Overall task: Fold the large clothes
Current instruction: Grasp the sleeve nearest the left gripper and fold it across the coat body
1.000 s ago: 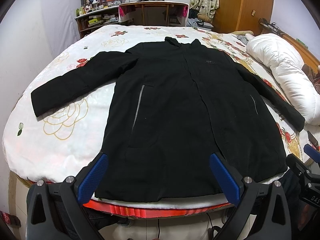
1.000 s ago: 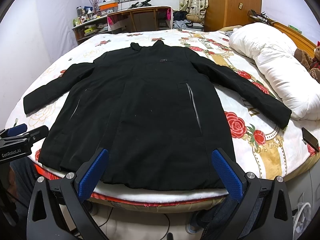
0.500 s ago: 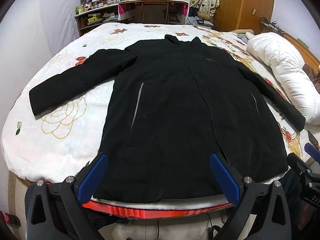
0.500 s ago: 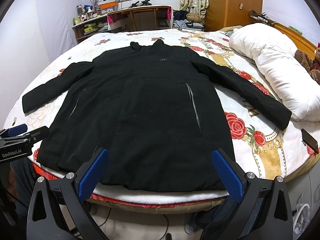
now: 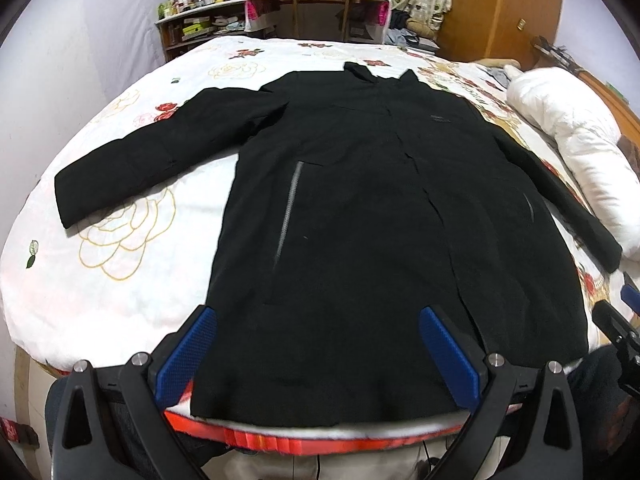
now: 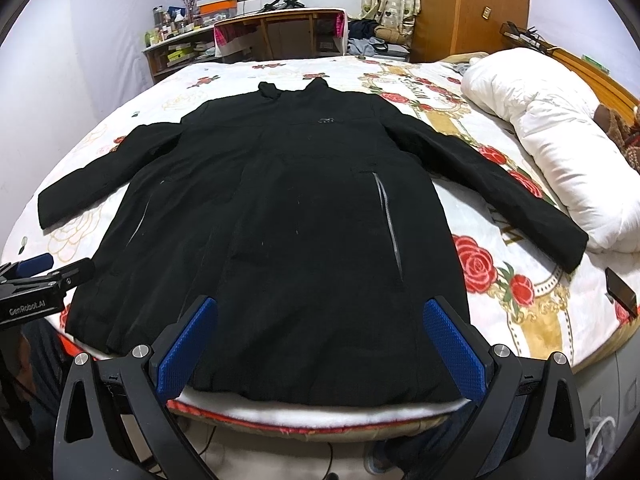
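Note:
A long black coat (image 5: 360,208) lies flat and face up on the bed, collar at the far end, hem at the near edge, both sleeves spread outward. It also shows in the right wrist view (image 6: 288,216). My left gripper (image 5: 316,344) is open and empty, hovering over the left part of the hem. My right gripper (image 6: 320,340) is open and empty over the right part of the hem. Each gripper shows at the edge of the other's view, the right one (image 5: 616,324) and the left one (image 6: 44,276).
The bed (image 6: 500,280) has a white cover with red roses. A rolled white duvet (image 6: 552,136) lies along its right side, with a dark phone (image 6: 620,292) near the right edge. A desk (image 6: 280,32) and cluttered shelves (image 6: 176,40) stand beyond the bed.
Both grippers have moved slightly forward and up over the coat's hem. The coat has not moved and both grippers stay open.

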Tool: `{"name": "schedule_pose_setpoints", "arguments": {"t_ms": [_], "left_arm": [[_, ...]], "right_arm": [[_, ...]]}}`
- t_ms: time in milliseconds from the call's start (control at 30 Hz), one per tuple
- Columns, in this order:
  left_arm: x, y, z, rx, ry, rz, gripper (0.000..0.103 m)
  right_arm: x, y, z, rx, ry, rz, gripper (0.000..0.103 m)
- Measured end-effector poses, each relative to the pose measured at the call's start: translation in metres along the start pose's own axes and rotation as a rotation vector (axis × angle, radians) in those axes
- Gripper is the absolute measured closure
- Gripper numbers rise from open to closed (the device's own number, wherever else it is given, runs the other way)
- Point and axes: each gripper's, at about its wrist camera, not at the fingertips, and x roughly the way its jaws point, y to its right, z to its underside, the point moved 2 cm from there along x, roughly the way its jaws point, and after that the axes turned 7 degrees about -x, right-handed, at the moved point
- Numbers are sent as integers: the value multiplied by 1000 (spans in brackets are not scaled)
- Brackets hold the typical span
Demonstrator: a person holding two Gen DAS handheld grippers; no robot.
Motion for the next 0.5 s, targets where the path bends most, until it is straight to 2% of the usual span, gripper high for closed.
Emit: {"name": "schedule_pose_setpoints", "arguments": {"t_ms": [233, 500], "left_arm": [[25, -30, -24, -70, 8, -32, 0], [60, -89, -60, -208, 37, -74, 0]], "right_arm": [[24, -6, -22, -32, -23, 0, 0], [53, -24, -50, -58, -23, -43, 0]]}}
